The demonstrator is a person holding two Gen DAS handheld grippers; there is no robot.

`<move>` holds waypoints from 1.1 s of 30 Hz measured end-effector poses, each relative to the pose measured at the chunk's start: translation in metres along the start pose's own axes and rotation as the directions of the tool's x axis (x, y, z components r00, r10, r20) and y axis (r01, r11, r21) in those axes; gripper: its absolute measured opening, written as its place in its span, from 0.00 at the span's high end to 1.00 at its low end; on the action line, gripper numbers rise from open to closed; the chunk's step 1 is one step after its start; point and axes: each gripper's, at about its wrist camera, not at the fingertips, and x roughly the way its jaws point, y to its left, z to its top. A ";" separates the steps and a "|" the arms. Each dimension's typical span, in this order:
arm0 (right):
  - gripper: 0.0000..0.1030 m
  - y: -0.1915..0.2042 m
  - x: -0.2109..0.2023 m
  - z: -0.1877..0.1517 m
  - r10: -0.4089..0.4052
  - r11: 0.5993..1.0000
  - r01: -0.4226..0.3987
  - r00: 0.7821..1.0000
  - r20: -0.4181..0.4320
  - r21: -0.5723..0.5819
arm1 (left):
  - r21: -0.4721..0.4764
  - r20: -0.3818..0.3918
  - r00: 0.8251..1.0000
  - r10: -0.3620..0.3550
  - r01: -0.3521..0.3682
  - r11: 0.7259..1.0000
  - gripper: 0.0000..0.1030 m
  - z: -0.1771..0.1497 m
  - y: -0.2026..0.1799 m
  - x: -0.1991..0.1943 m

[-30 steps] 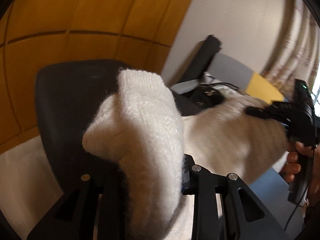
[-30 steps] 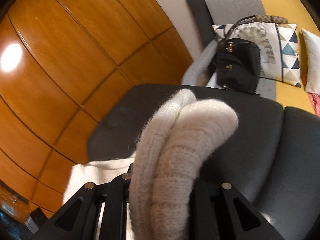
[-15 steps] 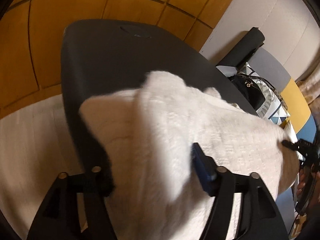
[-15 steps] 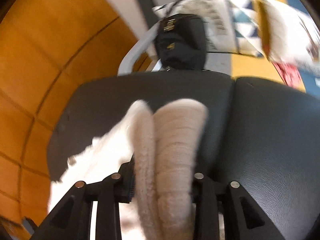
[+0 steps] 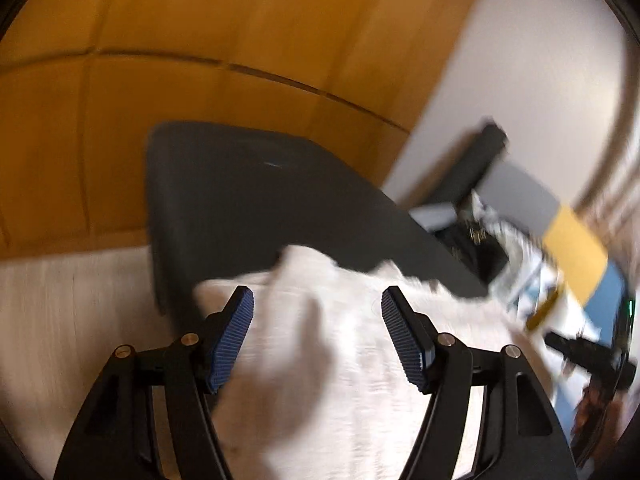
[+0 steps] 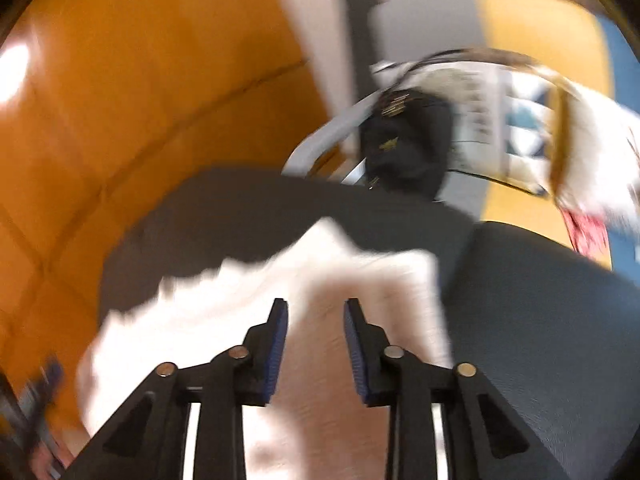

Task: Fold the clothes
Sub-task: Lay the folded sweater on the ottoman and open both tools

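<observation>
Now the fluffy white knitted sweater is released onto the black cushion; left gripper gapes, right gripper, just narrowed, stands apart. Smoothing toward twelve o'clock is likely needed.

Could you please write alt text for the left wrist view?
The left claw stands open above a white knitted garment lying on a dark padded seat. Orange wood panels fill the blurred background, and the right claw shows at the right edge.
</observation>
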 end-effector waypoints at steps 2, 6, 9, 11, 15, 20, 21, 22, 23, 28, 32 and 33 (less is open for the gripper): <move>0.75 0.015 0.019 -0.003 -0.025 0.997 0.022 0.999 -0.041 -0.069 | 0.102 -0.038 0.998 0.045 -0.041 0.994 0.32 -0.006 -0.014 0.017; 0.75 0.024 0.057 -0.010 -0.133 0.986 0.115 0.981 -0.143 -0.124 | 0.268 -0.100 0.973 0.208 -0.175 0.947 0.32 -0.021 -0.033 0.064; 0.72 0.015 0.068 -0.007 -0.129 0.991 0.123 0.983 -0.128 -0.055 | 0.341 -0.114 0.953 0.282 -0.229 0.912 0.31 -0.034 -0.027 0.079; 0.72 0.013 0.076 -0.001 -0.148 0.989 0.142 0.980 -0.137 -0.051 | 0.359 -0.089 0.950 0.300 -0.250 0.899 0.28 -0.037 -0.027 0.086; 0.72 0.031 0.087 0.006 -0.254 0.964 0.244 0.961 -0.108 -0.103 | 0.351 -0.103 0.935 0.341 -0.286 0.891 0.23 -0.032 -0.026 0.101; 0.72 0.042 0.093 0.007 -0.355 0.934 0.353 0.934 -0.034 -0.051 | 0.346 -0.115 0.924 0.364 -0.306 0.887 0.20 -0.019 -0.026 0.124; 0.71 0.043 0.093 0.007 -0.363 0.931 0.362 0.931 -0.028 -0.044 | 0.351 -0.111 0.923 0.369 -0.311 0.883 0.20 -0.020 -0.026 0.126; 0.70 0.041 0.090 0.007 -0.351 0.936 0.351 0.936 -0.031 -0.024 | 0.356 -0.106 0.921 0.374 -0.316 0.880 0.20 -0.020 -0.027 0.127; 0.70 0.037 0.084 0.008 -0.327 0.945 0.327 0.944 -0.036 0.000 | 0.353 -0.103 0.923 0.371 -0.314 0.881 0.20 -0.020 -0.027 0.126; 0.70 0.017 0.034 -0.003 -0.330 0.924 0.309 0.942 0.063 0.224 | 0.310 -0.110 0.938 0.330 -0.283 0.908 0.20 -0.017 -0.021 0.117; 0.72 -0.016 0.036 -0.022 -0.352 0.898 0.345 0.936 -0.027 0.273 | 0.323 -0.086 0.933 0.349 -0.305 0.896 0.20 -0.020 -0.026 0.113; 0.72 -0.021 0.037 -0.024 -0.341 0.901 0.334 0.940 -0.022 0.276 | 0.324 -0.086 0.933 0.350 -0.306 0.895 0.20 -0.020 -0.026 0.114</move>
